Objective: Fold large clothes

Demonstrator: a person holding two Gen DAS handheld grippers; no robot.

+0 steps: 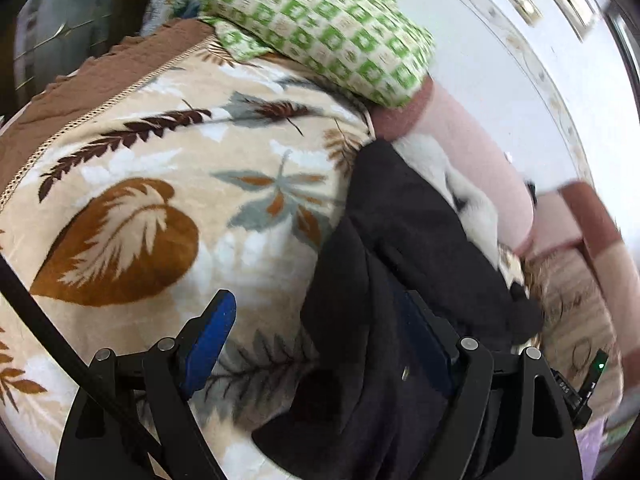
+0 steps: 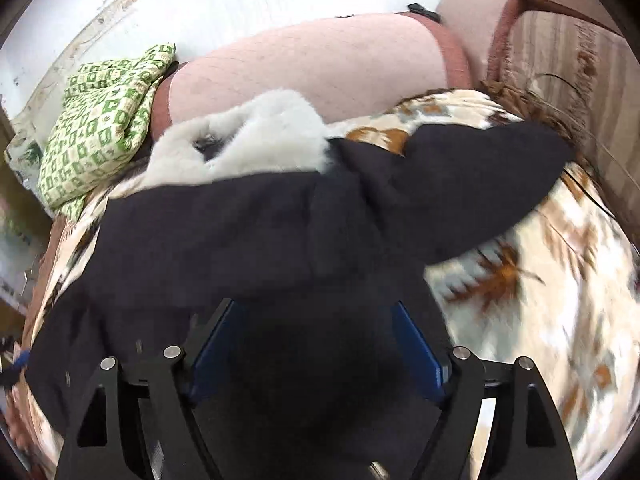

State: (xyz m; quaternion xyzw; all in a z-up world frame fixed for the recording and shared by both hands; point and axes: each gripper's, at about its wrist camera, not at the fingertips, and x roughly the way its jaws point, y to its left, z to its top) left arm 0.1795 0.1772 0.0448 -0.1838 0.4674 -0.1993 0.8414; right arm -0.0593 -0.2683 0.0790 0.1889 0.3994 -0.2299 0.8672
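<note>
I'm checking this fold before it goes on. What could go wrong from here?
1. The black fleece garment with white fur collar covers the right gripper, which looks open, so it may slip off.
2. The left gripper looks open too; only one blue pad shows.
3. The leaf-print blanket could get pinched along.

Leaf-print blanket (image 1: 160,208), black coat (image 2: 240,232) on it, green-checked pillow (image 1: 320,28)

light: bright, even daylight | shadows: soft | blur: motion smear toward right edges | edges: fisheye warp, dark vignette
</note>
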